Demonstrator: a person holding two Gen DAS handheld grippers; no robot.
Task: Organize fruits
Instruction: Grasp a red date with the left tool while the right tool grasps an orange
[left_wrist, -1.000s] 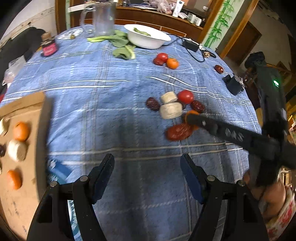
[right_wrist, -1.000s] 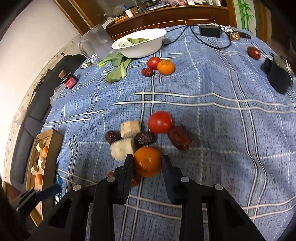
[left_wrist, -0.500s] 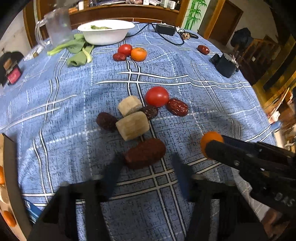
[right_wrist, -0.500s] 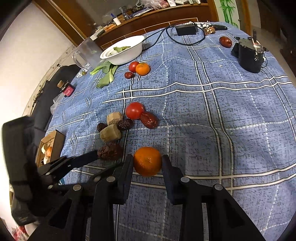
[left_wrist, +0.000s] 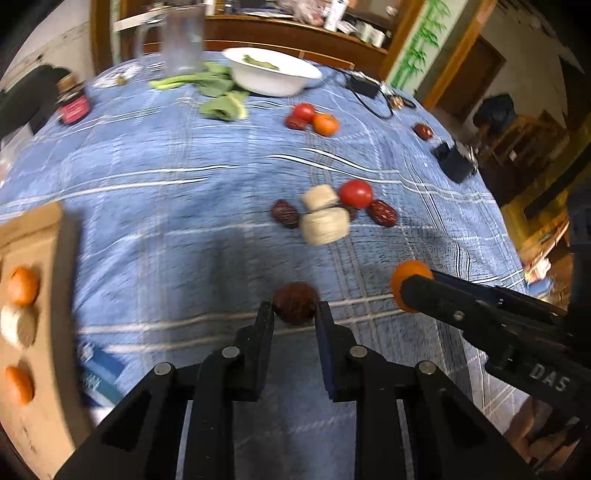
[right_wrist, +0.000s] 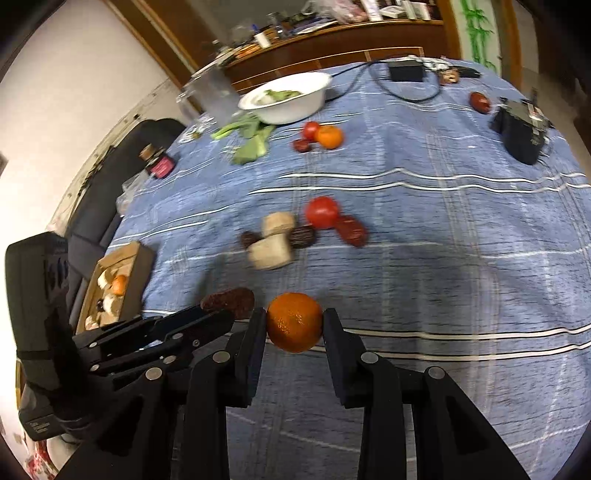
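Observation:
My left gripper (left_wrist: 294, 310) is shut on a dark red date (left_wrist: 295, 302), held just above the blue checked cloth; the right wrist view shows that date (right_wrist: 229, 301) at the left fingertips. Beside it, my right gripper (right_wrist: 294, 322) is shut on an orange tangerine (right_wrist: 294, 325), which also shows in the left wrist view as the tangerine (left_wrist: 406, 277). A cardboard box (left_wrist: 40, 332) at the left holds tangerines and pale round pieces. In the middle of the table lie a tomato (left_wrist: 355, 193), two pale rolls (left_wrist: 325, 225) and several dates (left_wrist: 284, 214).
At the far side stand a white bowl (left_wrist: 275, 74), leafy greens (left_wrist: 221, 99), a glass jug (left_wrist: 181, 40) and a small jar (left_wrist: 74, 103). A tomato, date and tangerine (left_wrist: 325, 123) lie near the bowl. A black box (left_wrist: 456, 166) and a cable sit at the right.
My left gripper has gone from wide open to shut on the date and carried it off the cluster. My right gripper has drawn back from the cluster with the tangerine.

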